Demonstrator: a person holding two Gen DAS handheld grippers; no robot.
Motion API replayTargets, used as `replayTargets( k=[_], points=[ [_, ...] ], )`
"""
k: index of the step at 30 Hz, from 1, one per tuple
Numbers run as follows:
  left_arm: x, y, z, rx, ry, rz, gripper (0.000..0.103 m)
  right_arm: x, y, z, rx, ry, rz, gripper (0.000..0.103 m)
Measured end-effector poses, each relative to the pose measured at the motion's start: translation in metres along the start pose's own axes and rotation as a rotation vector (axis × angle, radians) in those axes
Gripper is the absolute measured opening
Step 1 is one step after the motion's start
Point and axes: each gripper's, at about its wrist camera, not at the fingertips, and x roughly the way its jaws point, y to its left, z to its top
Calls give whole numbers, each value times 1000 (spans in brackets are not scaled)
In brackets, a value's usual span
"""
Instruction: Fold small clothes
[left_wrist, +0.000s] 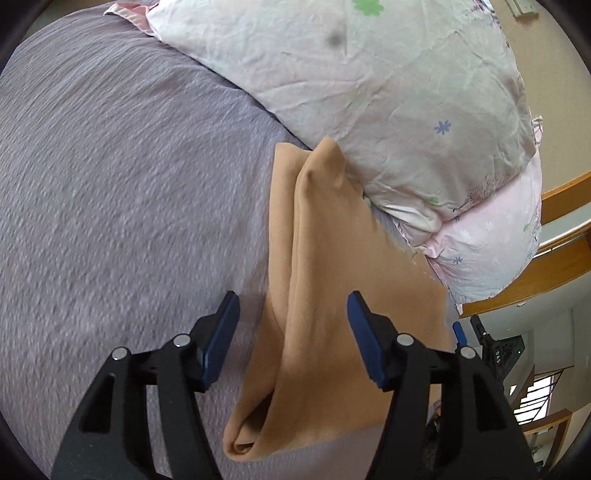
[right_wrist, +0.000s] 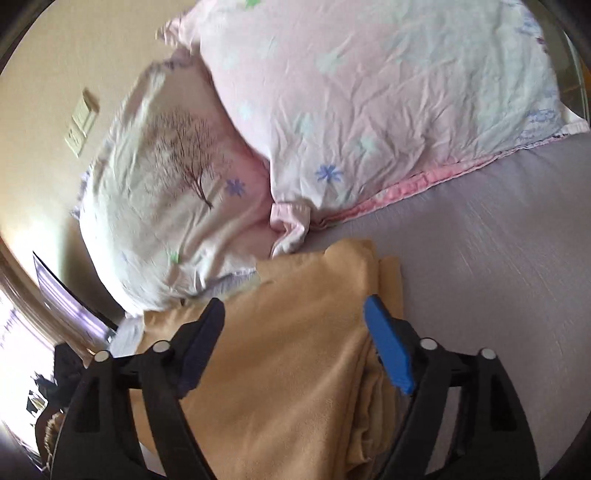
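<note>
A tan garment (left_wrist: 321, 295) lies folded in a long strip on the grey-purple bedsheet (left_wrist: 110, 184), its far end touching the pillows. My left gripper (left_wrist: 293, 302) is open above its near half, jaws wide apart, holding nothing. In the right wrist view the same tan garment (right_wrist: 288, 369) fills the lower middle, with stacked folded edges on its right side. My right gripper (right_wrist: 295, 306) is open above it, jaws wide apart and empty. The right gripper's tip also shows in the left wrist view (left_wrist: 460, 332) at the garment's right edge.
Two floral pillows (left_wrist: 369, 92) lie against the garment's far end, also in the right wrist view (right_wrist: 351, 92). A wooden bed frame (left_wrist: 554, 266) runs at the right. The wall carries a switch plate (right_wrist: 81, 125). The bedsheet (right_wrist: 498, 240) spreads to the right.
</note>
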Motion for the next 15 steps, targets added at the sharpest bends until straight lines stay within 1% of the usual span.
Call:
replayTargets(
  k=[1, 2, 3, 4, 5, 7, 9, 12, 13, 15],
  points=[
    [3, -5, -3, 19, -5, 17, 56, -4, -4, -1, 18, -6, 17, 81],
    [9, -7, -5, 14, 16, 12, 23, -6, -7, -1, 36, -9, 28, 81],
    [16, -7, -8, -12, 46, -1, 13, -3, -5, 4, 49, -14, 36, 81],
    [16, -8, -9, -24, 33, 9, 12, -5, -7, 5, 62, -25, 48, 81],
    [12, -11, -9, -28, 18, 1, 11, -9, -8, 7, 73, -37, 60, 81],
    [2, -24, -7, -25, -2, -48, 11, -17, -11, 12, 85, -66, 86, 82],
    [-9, -56, -3, 33, -29, -80, 11, -25, -14, 14, 99, -99, 107, 83],
    [-6, -123, -4, 148, -27, -142, 11, -29, -21, 19, 134, -127, 135, 83],
    [2, -147, -9, 185, -13, -172, 11, -31, -23, 20, 145, -135, 143, 83],
    [31, -203, -26, 274, 41, -264, 11, -37, -27, 22, 156, -155, 149, 83]
  ],
)
